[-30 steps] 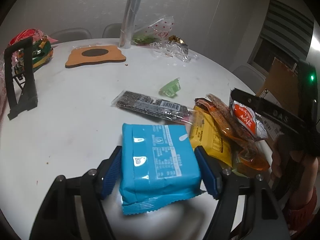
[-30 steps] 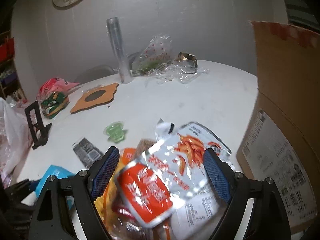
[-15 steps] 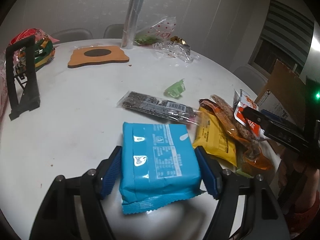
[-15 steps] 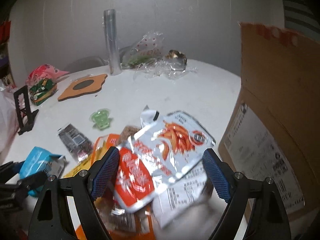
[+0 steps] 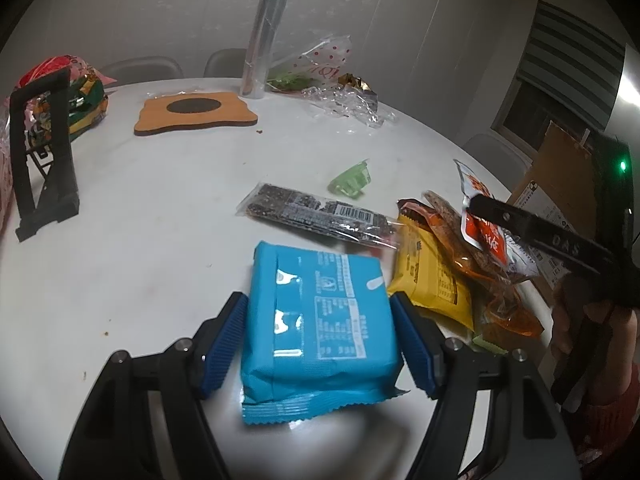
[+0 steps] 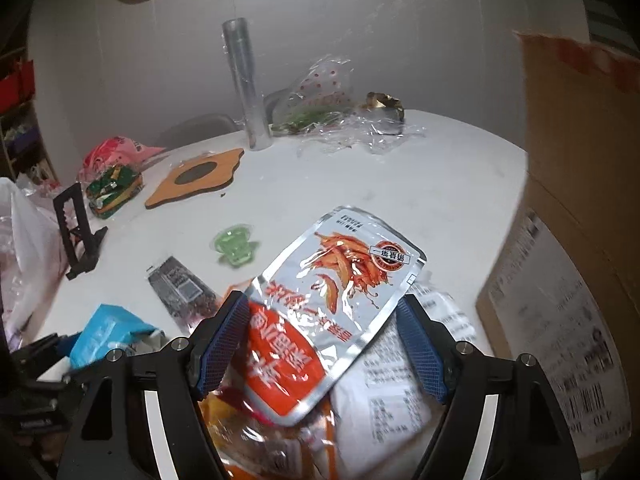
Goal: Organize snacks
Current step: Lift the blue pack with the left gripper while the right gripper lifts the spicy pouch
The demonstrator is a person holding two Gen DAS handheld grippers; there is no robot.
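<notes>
- The left gripper sits low over the white table, its blue pads pressed against both sides of a blue snack pack that lies flat on the tabletop.
- The right gripper is closing its jaws around a silver and red pouch; the left pad touches the pouch, the right pad sits at its edge, so I cannot tell if it is gripped yet.
- Under that pouch lies a heap of orange and white packets, just beside a cardboard box.
- A dark seaweed strip and a green jelly cup lie on the table beyond the blue pack.
</notes>
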